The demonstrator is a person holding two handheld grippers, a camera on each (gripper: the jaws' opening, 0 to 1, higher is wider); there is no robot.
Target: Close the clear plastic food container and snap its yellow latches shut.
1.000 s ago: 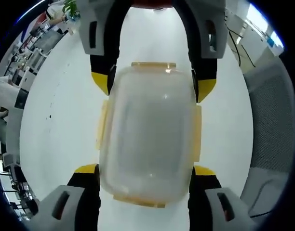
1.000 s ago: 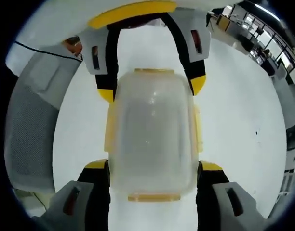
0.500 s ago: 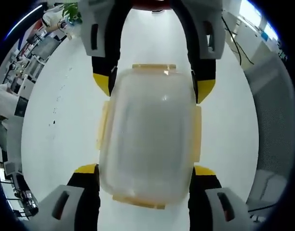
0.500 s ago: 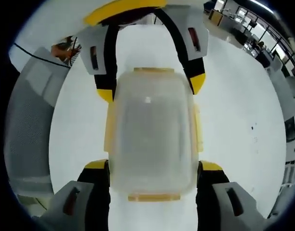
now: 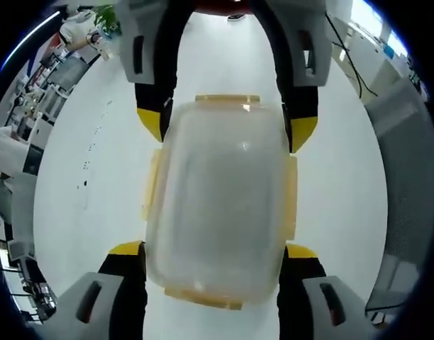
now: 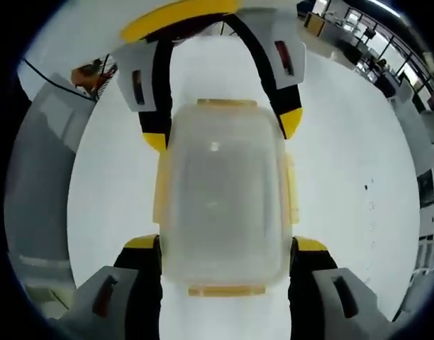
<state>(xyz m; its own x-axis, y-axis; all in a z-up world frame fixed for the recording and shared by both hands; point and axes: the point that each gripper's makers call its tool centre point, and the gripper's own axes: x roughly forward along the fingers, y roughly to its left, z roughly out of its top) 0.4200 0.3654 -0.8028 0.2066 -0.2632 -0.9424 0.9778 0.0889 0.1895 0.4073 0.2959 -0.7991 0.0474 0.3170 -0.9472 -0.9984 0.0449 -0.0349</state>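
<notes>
Clear plastic container clamped at both ends — left tool, right tool

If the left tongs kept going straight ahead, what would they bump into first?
Probably the right tongs, which face them from the far end of the clear box both are squeezing; depth is hard to judge.

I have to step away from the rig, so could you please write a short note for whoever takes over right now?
Left gripper: shut on the container, at one end. Right gripper: shut on the container at the opposite end, facing the left one.
The container is held between both grippers above the white table.
Done: the lid sits on; the yellow latches lie flat along the sides and ends.
Left: whether every latch has fully snapped cannot be told from here; check each one, then set the container down.
</notes>
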